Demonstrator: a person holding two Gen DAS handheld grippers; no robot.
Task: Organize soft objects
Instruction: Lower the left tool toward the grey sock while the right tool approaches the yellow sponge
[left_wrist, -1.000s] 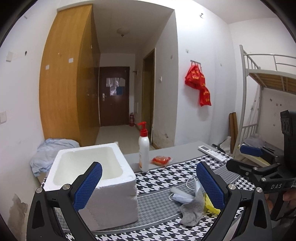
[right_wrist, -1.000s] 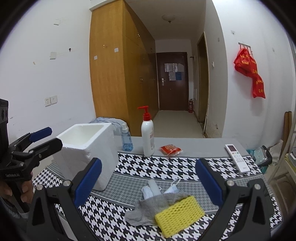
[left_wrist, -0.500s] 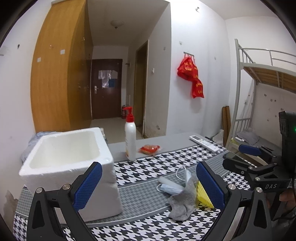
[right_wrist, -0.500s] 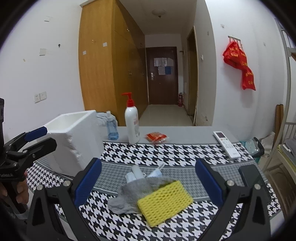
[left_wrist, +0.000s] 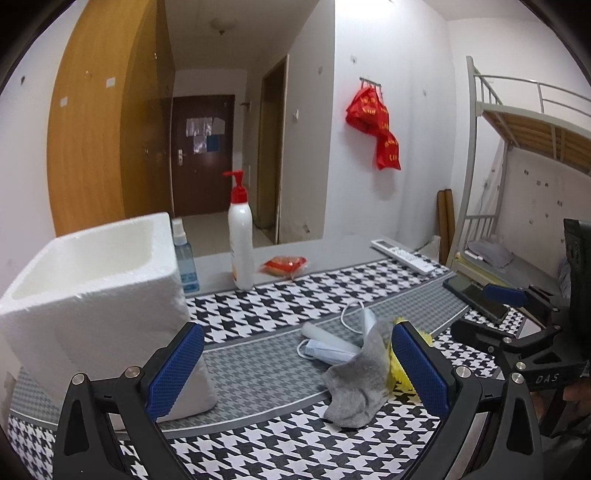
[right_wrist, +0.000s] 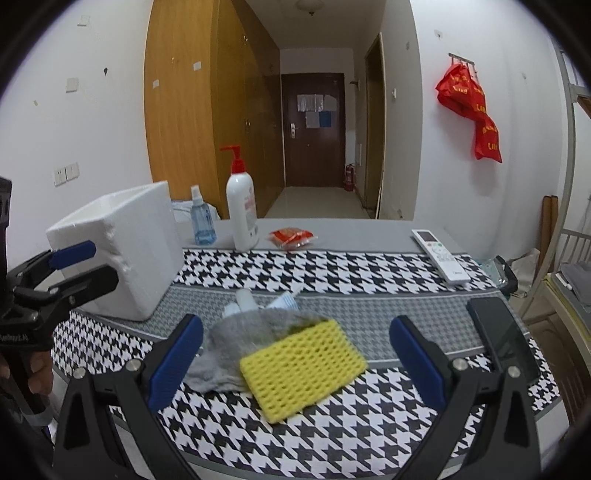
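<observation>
Right gripper hangs wide open over the yellow sponge, which overlaps the grey sock. Left gripper gapes empty beside the foam box.

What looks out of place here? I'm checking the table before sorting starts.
The soft things are heaped: a yellow sponge lies askew on a crumpled grey sock over face masks. The foam box looks empty.
</observation>
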